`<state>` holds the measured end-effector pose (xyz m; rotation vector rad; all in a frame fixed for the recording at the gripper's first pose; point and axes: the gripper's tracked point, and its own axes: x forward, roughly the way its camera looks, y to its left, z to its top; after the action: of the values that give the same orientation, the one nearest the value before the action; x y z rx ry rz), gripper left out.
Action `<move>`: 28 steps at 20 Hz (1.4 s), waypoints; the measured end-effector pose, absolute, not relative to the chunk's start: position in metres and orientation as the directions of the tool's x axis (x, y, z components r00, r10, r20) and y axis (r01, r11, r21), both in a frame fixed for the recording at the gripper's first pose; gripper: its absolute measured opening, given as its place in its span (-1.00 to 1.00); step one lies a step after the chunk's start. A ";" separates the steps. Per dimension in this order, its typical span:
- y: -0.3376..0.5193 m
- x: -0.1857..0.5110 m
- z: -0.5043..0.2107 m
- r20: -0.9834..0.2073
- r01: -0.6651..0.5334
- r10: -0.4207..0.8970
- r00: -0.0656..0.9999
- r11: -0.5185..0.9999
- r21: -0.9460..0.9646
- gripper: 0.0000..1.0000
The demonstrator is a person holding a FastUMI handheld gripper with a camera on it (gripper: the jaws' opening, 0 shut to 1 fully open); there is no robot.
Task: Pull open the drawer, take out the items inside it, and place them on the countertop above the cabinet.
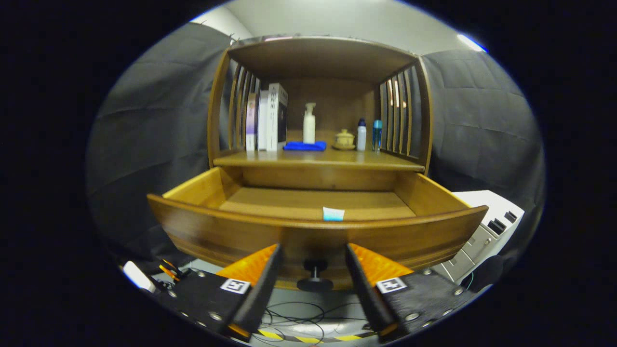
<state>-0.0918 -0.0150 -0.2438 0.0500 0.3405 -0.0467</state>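
Note:
The wooden drawer [315, 236] of the cabinet stands pulled open toward me. Its dark round knob [314, 277] sits between my two fingers, with a gap on each side. My gripper [313, 253] is open, level with the drawer's front panel. Inside the drawer, close behind the front panel, the top of a small white and light-blue item [333, 214] peeks up; the rest of it is hidden by the panel. Above the drawer lies the wooden countertop [270, 159].
On the countertop stand several books [267, 120], a folded blue cloth [304, 145], a white pump bottle [309, 123], a small lidded pot [344, 139] and two small bottles [368, 135]. A white unit [487, 231] stands to the right; cables [299, 318] lie on the floor below.

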 end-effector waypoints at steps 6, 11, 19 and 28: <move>-0.035 -0.048 -0.158 -0.298 0.051 -0.016 0.954 0.993 0.110 0.90; -0.051 0.002 -0.161 -0.449 0.123 -0.031 0.893 0.977 0.177 0.90; -0.070 0.055 -0.231 -0.676 0.245 -0.111 0.729 0.964 0.105 0.90; -0.061 0.066 -0.295 -0.838 0.305 -0.133 0.529 0.951 0.041 0.91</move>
<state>0.0661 -0.0609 -0.2954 0.1917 0.9801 -0.2638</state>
